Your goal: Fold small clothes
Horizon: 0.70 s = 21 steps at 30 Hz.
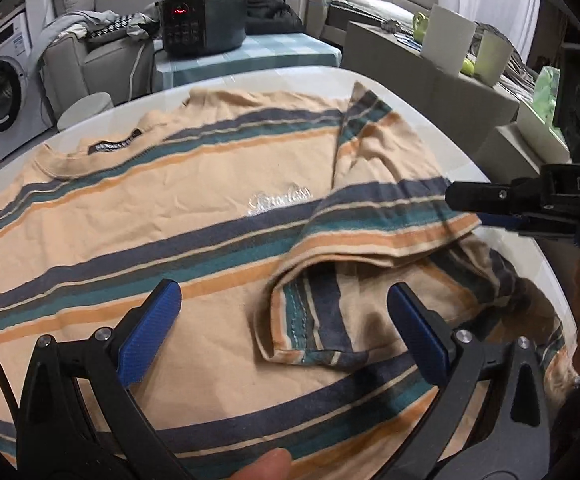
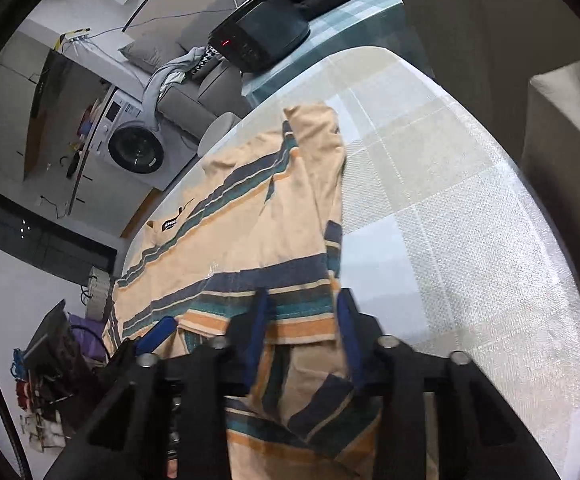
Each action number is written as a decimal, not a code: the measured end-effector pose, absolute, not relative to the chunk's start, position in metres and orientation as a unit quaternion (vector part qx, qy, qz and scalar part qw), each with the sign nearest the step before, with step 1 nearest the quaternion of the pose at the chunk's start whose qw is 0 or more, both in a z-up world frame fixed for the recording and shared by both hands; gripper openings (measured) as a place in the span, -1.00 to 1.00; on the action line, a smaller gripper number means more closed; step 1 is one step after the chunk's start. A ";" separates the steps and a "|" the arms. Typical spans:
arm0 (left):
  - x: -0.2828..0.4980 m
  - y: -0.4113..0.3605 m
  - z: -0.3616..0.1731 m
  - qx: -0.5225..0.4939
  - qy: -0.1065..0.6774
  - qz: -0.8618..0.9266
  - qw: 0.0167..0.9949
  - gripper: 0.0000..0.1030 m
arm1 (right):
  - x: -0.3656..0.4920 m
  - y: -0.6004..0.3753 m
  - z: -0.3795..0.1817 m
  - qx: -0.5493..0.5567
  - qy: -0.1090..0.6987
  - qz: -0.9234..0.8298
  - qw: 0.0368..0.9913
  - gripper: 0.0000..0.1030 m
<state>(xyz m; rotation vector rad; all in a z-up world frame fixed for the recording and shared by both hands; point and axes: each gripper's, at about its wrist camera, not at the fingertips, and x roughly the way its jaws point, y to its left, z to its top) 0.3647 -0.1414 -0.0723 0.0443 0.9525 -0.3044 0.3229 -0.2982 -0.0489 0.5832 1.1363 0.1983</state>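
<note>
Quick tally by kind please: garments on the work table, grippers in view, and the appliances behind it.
Striped shirt: 1
Grippers: 2, the left gripper and the right gripper
Electric cooker: 1
Washing machine: 1
Total: 5

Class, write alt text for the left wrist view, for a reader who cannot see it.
A peach striped T-shirt lies spread on a white table, one sleeve folded in over its front. The left gripper hovers open above it, holding nothing, while the right gripper reaches in at the sleeve edge. A washing machine stands behind.
</note>
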 end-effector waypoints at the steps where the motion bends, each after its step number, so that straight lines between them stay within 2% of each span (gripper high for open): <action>1: 0.365 -0.142 -0.074 0.022 0.458 -0.150 0.876 0.98 | 0.320 -0.295 -0.043 0.266 0.523 0.098 0.804 -0.52; 3: 0.364 -0.141 -0.073 0.021 0.455 -0.160 0.876 0.98 | 0.319 -0.285 -0.035 0.257 0.515 0.114 0.810 -0.73; 6: 0.365 -0.136 -0.067 0.006 0.449 -0.167 0.878 0.98 | 0.326 -0.272 -0.028 0.237 0.508 0.123 0.819 -0.89; 16: 0.385 -0.137 -0.039 0.012 0.411 -0.178 0.894 0.89 | 0.378 -0.237 0.003 0.294 0.451 0.185 0.822 -0.91; 18: 0.394 -0.139 -0.039 0.016 0.408 -0.166 0.897 0.88 | 0.392 -0.225 -0.001 0.289 0.462 0.207 0.812 -0.80; 21: 0.411 -0.128 -0.047 0.004 0.424 -0.130 0.896 0.67 | 0.399 -0.224 -0.002 0.275 0.471 0.195 0.815 -0.75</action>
